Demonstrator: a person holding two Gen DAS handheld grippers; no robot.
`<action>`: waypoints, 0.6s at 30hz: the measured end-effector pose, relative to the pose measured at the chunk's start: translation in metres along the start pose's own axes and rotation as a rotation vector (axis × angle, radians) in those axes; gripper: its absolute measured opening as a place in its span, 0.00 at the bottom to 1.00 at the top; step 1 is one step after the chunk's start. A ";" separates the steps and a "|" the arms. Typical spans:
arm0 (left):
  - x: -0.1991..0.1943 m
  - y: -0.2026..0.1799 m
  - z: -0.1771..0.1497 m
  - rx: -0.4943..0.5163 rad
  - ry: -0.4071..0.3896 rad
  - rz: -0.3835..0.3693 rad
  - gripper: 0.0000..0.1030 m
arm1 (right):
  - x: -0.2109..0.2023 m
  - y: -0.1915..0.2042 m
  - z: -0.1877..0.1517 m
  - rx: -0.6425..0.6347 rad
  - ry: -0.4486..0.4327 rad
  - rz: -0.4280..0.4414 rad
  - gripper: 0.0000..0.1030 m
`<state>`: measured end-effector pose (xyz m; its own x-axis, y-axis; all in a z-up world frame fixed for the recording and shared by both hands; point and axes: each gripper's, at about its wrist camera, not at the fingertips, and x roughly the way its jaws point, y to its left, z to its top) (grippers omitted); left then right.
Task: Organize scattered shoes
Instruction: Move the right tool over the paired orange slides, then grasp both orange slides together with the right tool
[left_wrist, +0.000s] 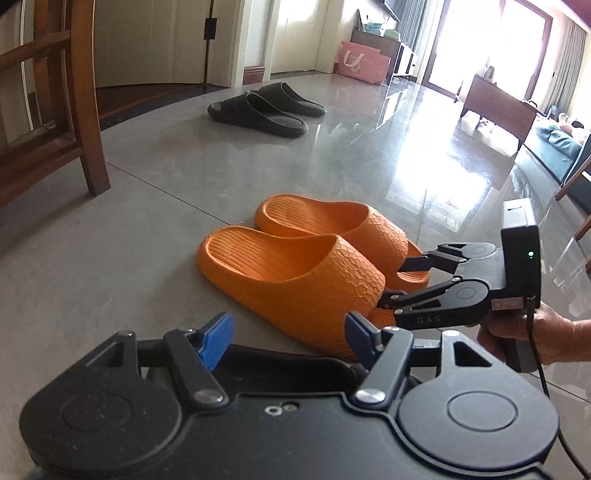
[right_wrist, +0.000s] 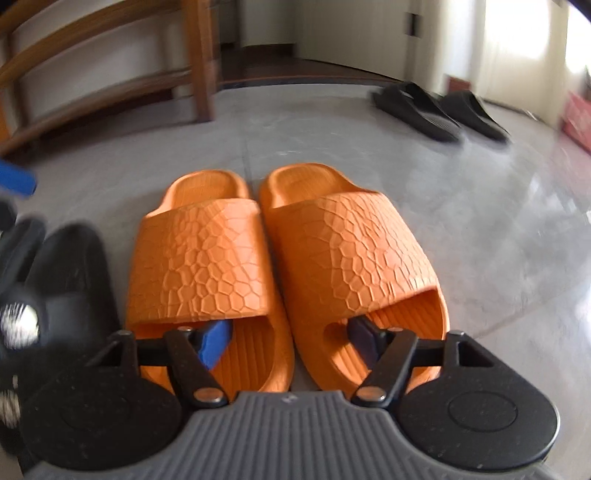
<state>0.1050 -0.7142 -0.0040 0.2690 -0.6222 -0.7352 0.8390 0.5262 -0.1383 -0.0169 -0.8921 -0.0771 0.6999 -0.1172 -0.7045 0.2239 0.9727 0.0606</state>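
Grey polished tile floor (left_wrist: 155, 206), glossy with window glare toward its far right side. Wooden chair (left_wrist: 55, 110) at the floor's left edge; pink bag (left_wrist: 360, 62) against the far wall beside a low cabinet (left_wrist: 376, 42). Brown wooden table (left_wrist: 498, 107) and teal sofa (left_wrist: 557, 147) at the far right, curtains (left_wrist: 572, 66) behind.

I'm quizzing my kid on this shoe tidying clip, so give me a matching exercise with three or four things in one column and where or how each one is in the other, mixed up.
Things:
1. orange slippers
2. black slippers
3. right gripper
4. left gripper

States:
A. far off near the doorway
B. open, a fingertip in each orange toe opening
C. side by side on the grey floor
D. open, hovering, holding nothing

Pairs: 1-C, 2-A, 3-B, 4-D
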 end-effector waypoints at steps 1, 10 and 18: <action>0.002 0.001 0.000 -0.004 0.002 0.003 0.65 | 0.004 0.003 0.002 -0.002 -0.008 -0.015 0.72; -0.003 0.010 0.004 -0.022 -0.035 0.045 0.65 | 0.010 0.005 0.022 -0.052 -0.090 -0.025 0.34; -0.015 0.032 0.005 -0.047 -0.059 0.108 0.66 | 0.004 0.019 0.038 0.018 -0.144 0.078 0.15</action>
<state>0.1304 -0.6907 0.0057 0.3854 -0.5928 -0.7072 0.7808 0.6179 -0.0925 0.0163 -0.8821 -0.0519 0.8055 -0.0706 -0.5883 0.1765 0.9764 0.1245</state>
